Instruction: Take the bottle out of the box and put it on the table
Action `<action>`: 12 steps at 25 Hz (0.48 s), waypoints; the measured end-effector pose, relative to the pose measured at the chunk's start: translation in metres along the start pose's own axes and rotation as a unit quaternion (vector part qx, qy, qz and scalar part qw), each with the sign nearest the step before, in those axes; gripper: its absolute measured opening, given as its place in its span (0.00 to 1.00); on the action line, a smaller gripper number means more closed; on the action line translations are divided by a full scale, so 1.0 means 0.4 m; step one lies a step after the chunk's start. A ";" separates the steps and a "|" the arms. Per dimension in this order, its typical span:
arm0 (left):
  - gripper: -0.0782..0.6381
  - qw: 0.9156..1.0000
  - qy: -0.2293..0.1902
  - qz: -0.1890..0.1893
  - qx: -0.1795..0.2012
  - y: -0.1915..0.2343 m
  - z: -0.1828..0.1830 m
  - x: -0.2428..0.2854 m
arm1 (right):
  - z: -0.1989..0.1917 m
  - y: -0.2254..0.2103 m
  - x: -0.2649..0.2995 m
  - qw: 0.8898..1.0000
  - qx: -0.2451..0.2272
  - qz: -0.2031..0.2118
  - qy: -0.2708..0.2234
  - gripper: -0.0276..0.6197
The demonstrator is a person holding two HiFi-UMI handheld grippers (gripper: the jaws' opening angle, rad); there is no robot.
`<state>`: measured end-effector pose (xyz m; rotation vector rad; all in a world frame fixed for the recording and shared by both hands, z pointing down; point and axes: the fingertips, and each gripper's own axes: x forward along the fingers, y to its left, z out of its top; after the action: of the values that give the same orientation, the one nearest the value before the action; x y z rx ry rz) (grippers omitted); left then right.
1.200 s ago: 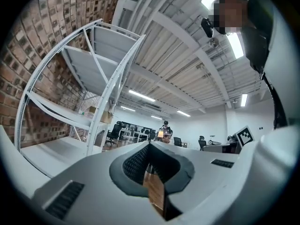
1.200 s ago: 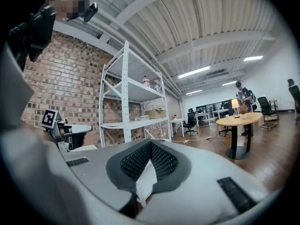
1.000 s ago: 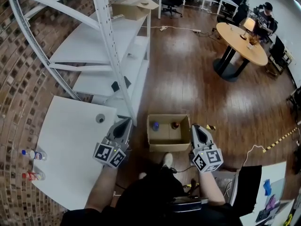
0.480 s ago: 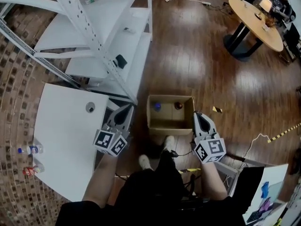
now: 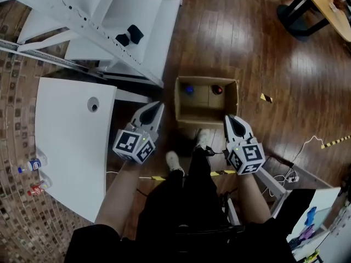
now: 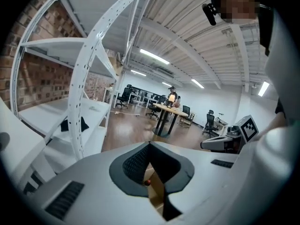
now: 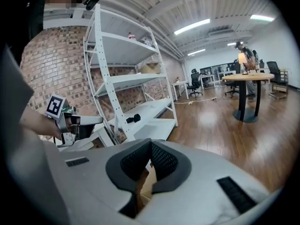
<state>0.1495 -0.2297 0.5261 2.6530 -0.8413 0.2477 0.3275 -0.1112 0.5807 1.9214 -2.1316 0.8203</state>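
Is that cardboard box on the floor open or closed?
Open. The head view looks straight down into the box, and a blue-capped bottle and a red-capped bottle show inside.

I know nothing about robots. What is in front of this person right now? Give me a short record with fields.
box: open cardboard box on the wood floor, ahead of the person's feet
in box: blue-capped bottle, red-capped bottle
table: white table, left of the box
on table: two bottles near its left edge
left gripper: shut, empty, between table and box
right gripper: shut, empty, by the box's near right corner
shelf: white shelf beyond the table
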 end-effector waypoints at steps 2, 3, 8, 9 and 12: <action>0.11 1.000 0.014 0.001 -0.006 0.004 -0.033 0.032 | -0.026 -0.003 0.027 1.000 -0.002 0.007 0.015 0.05; 0.11 1.000 0.019 0.001 -0.008 0.006 -0.045 0.046 | -0.034 -0.005 0.039 1.000 -0.004 0.010 0.022 0.05; 0.11 0.999 0.033 0.007 -0.013 0.009 -0.075 0.104 | -0.034 -0.029 0.088 0.999 -0.013 0.026 0.040 0.05; 0.11 0.999 0.035 0.009 -0.015 0.010 -0.078 0.112 | -0.031 -0.037 0.096 0.998 -0.016 0.029 0.044 0.05; 0.11 0.999 0.034 0.017 -0.025 0.021 -0.089 0.138 | -0.017 -0.067 0.127 0.998 -0.029 0.035 0.054 0.05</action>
<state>0.1872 -0.2516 0.5761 2.5703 -0.8600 0.3201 0.3432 -0.1527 0.6179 1.7429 -2.1462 0.8452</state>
